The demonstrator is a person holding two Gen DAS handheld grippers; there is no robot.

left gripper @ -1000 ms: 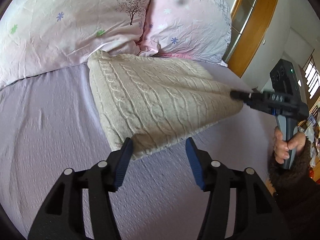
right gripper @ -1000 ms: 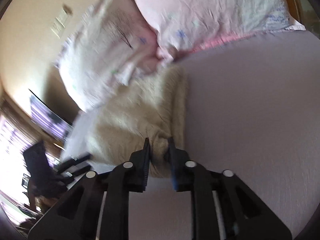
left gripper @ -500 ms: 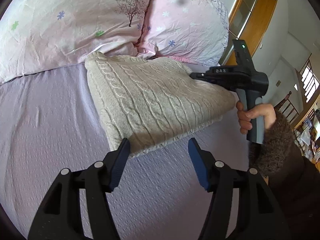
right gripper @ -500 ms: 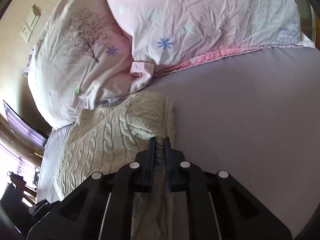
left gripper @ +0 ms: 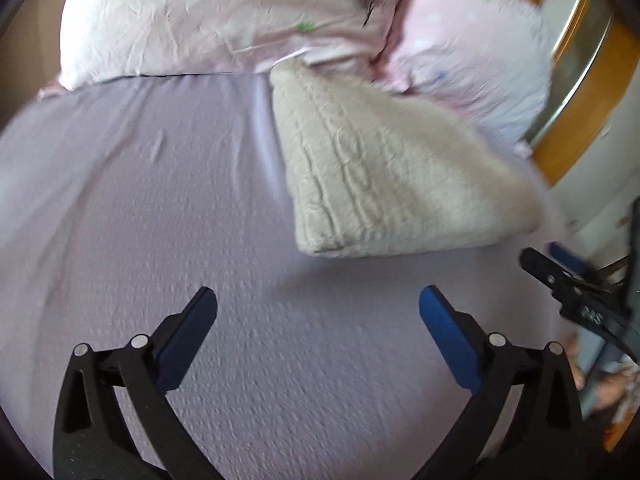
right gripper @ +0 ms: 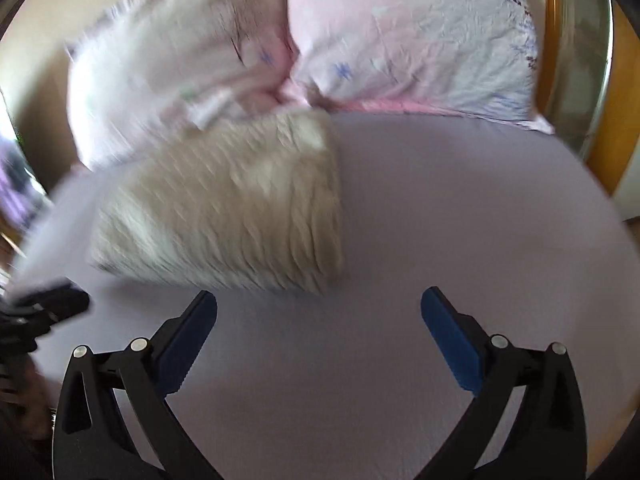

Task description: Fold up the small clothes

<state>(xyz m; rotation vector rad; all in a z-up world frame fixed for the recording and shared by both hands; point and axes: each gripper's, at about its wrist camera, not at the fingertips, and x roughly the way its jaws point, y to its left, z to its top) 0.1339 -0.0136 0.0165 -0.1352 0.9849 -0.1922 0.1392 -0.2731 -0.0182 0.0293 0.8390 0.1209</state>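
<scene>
A cream cable-knit sweater (left gripper: pixel 384 176) lies folded into a thick rectangle on the lilac bed sheet (left gripper: pixel 160 208), its far end against the pillows. It also shows in the right wrist view (right gripper: pixel 232 208), blurred. My left gripper (left gripper: pixel 318 312) is open and empty, over bare sheet short of the sweater's near edge. My right gripper (right gripper: pixel 319 312) is open and empty, just short of the sweater. The right gripper also shows at the right edge of the left wrist view (left gripper: pixel 576 296).
Two pink floral pillows (left gripper: pixel 224 20) (left gripper: pixel 472 48) lie at the head of the bed. A wooden door frame (left gripper: pixel 580 92) stands beyond the bed's right side. The left gripper's tip (right gripper: pixel 48 304) shows at the left edge of the right wrist view.
My right gripper has let go of the sweater, opened wide and drawn back. My left gripper has opened wider and pulled back too. The sweater now lies flat on the bed.
</scene>
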